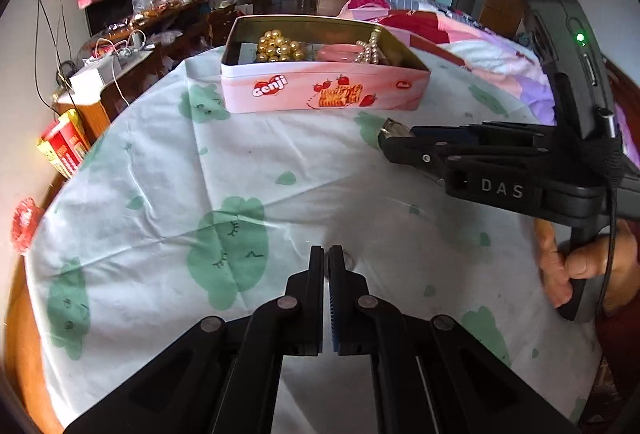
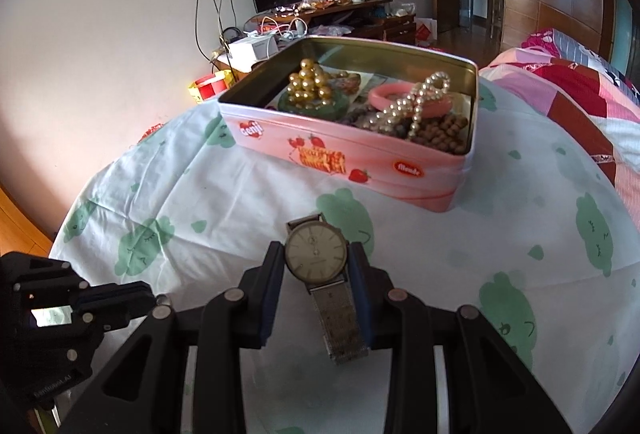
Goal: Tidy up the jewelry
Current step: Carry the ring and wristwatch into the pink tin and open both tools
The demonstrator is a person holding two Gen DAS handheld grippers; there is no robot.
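Observation:
A pink biscuit tin (image 1: 324,89) (image 2: 360,161) stands open at the far side of the table. Inside it are a gold bead bracelet (image 2: 310,81), a green bangle (image 2: 316,107), a pink bangle (image 2: 400,93), a pearl strand (image 2: 420,101) and brown beads (image 2: 444,133). My right gripper (image 2: 316,258) is shut on a wristwatch (image 2: 316,254), held above the cloth in front of the tin with its metal strap hanging down. My left gripper (image 1: 326,258) (image 2: 154,298) is shut low over the cloth. A thin ring-like loop (image 1: 347,258) shows beside its tip; I cannot tell if it is pinched.
The round table wears a white cloth with green prints (image 1: 224,234). A bed with a patchwork quilt (image 2: 580,93) lies to the right. A cluttered sideboard (image 2: 340,13) stands behind. A red and yellow box (image 1: 64,149) sits left of the table. A person's hand (image 1: 580,266) grips the right handle.

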